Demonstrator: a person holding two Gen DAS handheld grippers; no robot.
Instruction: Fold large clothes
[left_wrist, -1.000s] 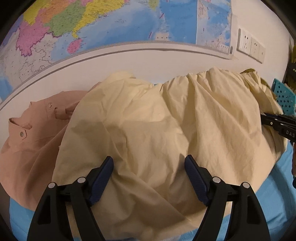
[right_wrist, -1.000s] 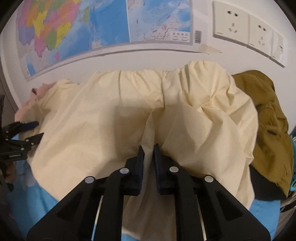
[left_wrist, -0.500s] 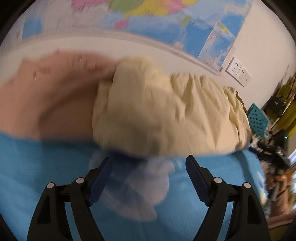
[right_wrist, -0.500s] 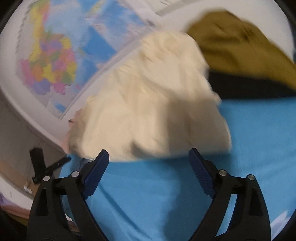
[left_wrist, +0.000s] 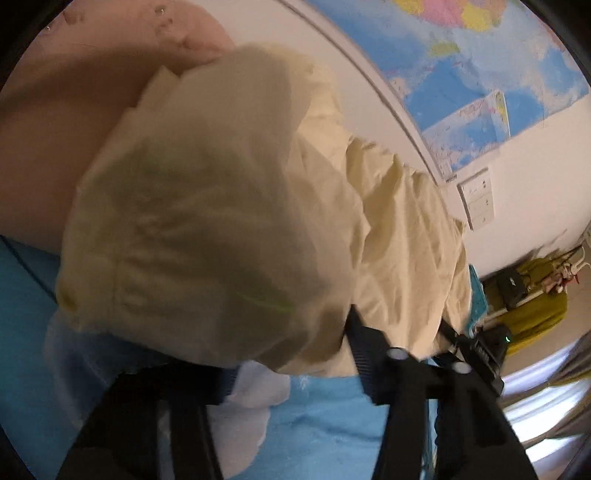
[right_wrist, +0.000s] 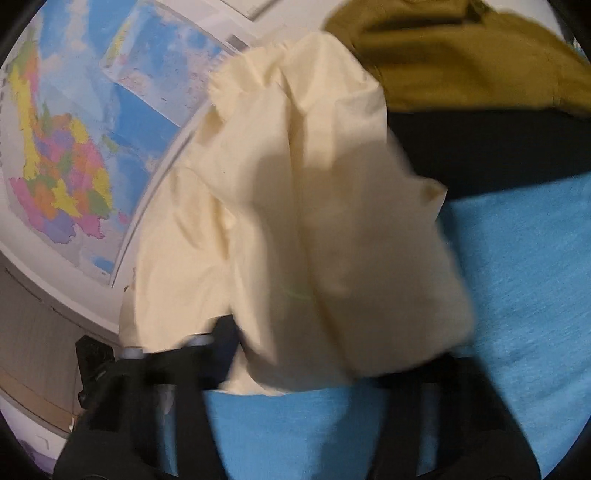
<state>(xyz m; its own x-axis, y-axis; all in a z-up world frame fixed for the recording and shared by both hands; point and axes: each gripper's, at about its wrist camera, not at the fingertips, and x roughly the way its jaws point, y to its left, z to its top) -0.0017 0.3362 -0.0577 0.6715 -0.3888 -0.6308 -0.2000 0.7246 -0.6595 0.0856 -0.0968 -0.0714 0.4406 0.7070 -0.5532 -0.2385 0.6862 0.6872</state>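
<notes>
The cream garment (left_wrist: 221, 221) lies bunched in a thick fold on the blue bed cover (left_wrist: 332, 424), against the wall. My left gripper (left_wrist: 291, 362) is at its near edge. The jaws are closing with the cloth's edge between them, and the fingertips are hidden under the fabric. In the right wrist view the same cream garment (right_wrist: 314, 221) hangs over my right gripper (right_wrist: 332, 354). Those jaws are also closing around a fold, and the fingers still stand apart. The picture is blurred.
A pink shirt (left_wrist: 74, 110) lies left of the cream bundle. An olive garment (right_wrist: 461, 62) lies on a black one (right_wrist: 480, 147) to its right. A wall map (right_wrist: 74, 147) hangs behind. The right gripper's black body (left_wrist: 487, 347) shows at the bundle's far end.
The right gripper let go of the cream cloth and opened. Both grippers pulled back, rolled, then came in low at the bundle's near edge. The garment now lies more bunched.
</notes>
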